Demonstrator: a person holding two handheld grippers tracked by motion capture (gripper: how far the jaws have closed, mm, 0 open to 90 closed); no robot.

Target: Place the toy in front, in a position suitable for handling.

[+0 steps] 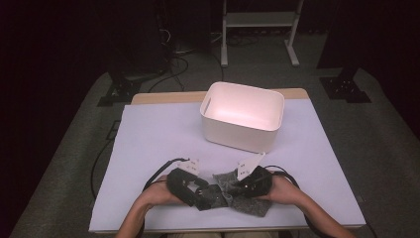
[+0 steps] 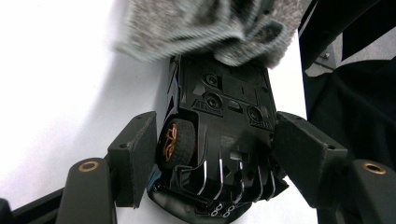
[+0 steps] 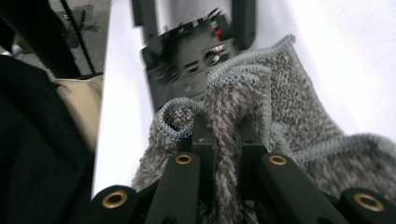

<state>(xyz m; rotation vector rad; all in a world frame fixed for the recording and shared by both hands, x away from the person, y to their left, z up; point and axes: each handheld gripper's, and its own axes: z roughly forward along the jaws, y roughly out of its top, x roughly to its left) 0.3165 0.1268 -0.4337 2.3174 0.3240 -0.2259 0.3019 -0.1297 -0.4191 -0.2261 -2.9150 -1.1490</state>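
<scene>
A: What is on the table (image 1: pixel 148 134)?
B: A white bin (image 1: pixel 242 116) sits at 12 o'clock, well apart from the hands. Near the front edge are a black toy car (image 2: pixel 219 140) and a grey cloth (image 3: pixel 280 121).
A: Who has the car?
B: The left tongs (image 1: pixel 205 193). In the left gripper view the car lies between the 2 pads, belly up, with 1 orange-rimmed wheel against the left pad. The tongs are about half open around the car. The right pad is at the car's side, but I cannot tell if it presses.
A: And the cloth?
B: The right tongs (image 1: pixel 233 188) are squeezed tight on a fold of it. In the right gripper view the cloth bunches up between the 2 jaws.
A: Which way does the car point?
B: In the left gripper view its long side runs from 6 o'clock to 12 o'clock, straight out from the tongs. The far end touches the cloth.
A: Is anything in the way?
B: The cloth covers the car's far end.
</scene>
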